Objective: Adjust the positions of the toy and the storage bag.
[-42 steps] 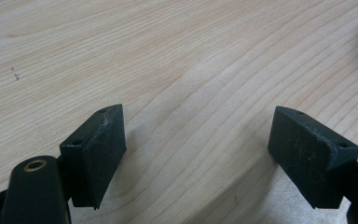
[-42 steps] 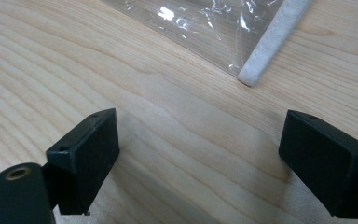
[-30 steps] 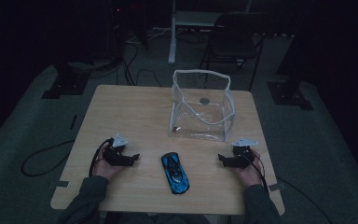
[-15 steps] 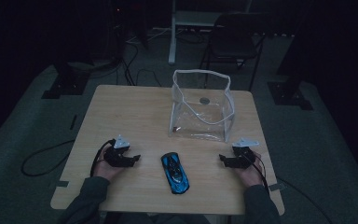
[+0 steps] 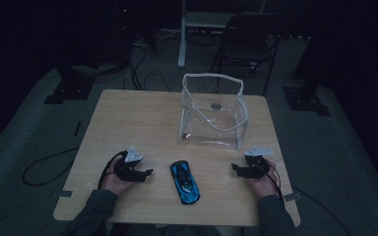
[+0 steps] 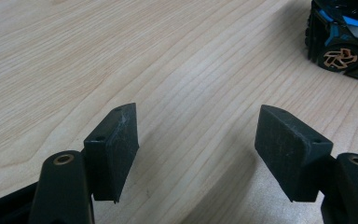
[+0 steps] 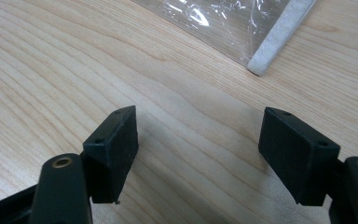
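Note:
A blue and black toy car (image 5: 185, 182) lies on the wooden table (image 5: 138, 123) near the front edge, between my two hands. Its orange-spoked wheel shows at the top right of the left gripper view (image 6: 342, 37). A clear plastic bag (image 5: 211, 115) with white trim stands open behind it, and its corner (image 7: 223, 23) lies ahead of the right jaws. My left gripper (image 5: 147, 173) (image 6: 196, 140) rests left of the car, open. My right gripper (image 5: 235, 168) (image 7: 198, 140) rests right of it, open. Both pairs of jaws have just been closing a little, with nothing between them.
A dark chair (image 5: 246, 44) and a white stand (image 5: 182, 34) are beyond the table's far edge. Black floor stands (image 5: 66, 88) (image 5: 305, 96) flank the table. A cable (image 5: 44, 164) loops on the carpet at the left.

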### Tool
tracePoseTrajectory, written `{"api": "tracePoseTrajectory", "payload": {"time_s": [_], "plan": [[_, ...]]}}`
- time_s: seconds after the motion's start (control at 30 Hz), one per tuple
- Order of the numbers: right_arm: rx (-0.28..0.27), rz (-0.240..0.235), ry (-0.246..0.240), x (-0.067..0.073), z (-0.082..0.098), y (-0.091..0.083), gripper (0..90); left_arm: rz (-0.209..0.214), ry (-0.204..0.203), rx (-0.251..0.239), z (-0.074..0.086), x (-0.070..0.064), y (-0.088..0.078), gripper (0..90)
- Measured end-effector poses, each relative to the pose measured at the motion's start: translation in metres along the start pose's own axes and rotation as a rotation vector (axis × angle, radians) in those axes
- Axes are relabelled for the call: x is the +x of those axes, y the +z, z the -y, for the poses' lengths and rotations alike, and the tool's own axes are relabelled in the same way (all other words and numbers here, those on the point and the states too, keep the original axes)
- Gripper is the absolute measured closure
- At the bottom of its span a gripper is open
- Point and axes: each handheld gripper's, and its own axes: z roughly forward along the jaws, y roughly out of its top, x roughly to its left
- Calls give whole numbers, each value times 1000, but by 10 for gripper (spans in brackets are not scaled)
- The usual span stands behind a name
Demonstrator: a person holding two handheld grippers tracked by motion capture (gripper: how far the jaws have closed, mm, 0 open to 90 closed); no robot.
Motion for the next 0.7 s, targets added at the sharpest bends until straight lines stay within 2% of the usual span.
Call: {"api": "tracePoseTrajectory", "payload": {"time_s": [0.13,0.27,0.7], "plan": [[-2,7,-7,1,0,0,280,3,-4,-11,-1,0,-1,307],[-11,14,-11,1,-1,-2,327,14,-3,-27,-2,-1,-3,315],[-96,41,-18,-2,-17,-13,431,6,-3,-88,-17,9,-6,379]]}}
